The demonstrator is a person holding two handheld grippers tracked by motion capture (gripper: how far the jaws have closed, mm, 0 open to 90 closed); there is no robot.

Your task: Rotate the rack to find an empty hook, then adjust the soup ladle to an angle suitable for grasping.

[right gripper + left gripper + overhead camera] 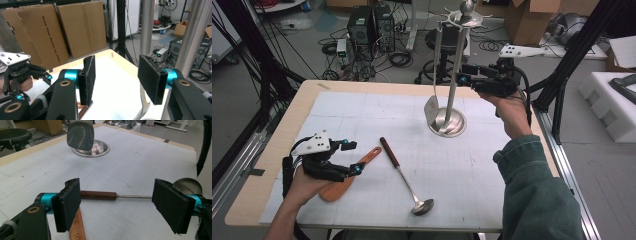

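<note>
Nearest, at the front edge of the tabletop (472,215): left tongs (353,157) spread wide and released, poised just over the wooden spatula (343,184), whose handle runs under one pad (68,202). Just beside, to the right: ladle (407,177) lying flat on the white mat, brown handle (98,195) pointing away, bowl (188,186) toward the front edge. Farther back: steel rack (451,117) standing upright on its round base, a metal spatula (432,107) hanging from it. Farthest and raised: right tongs (464,75), likewise released and gripping nothing, just beside the rack's pole (196,32).
</note>
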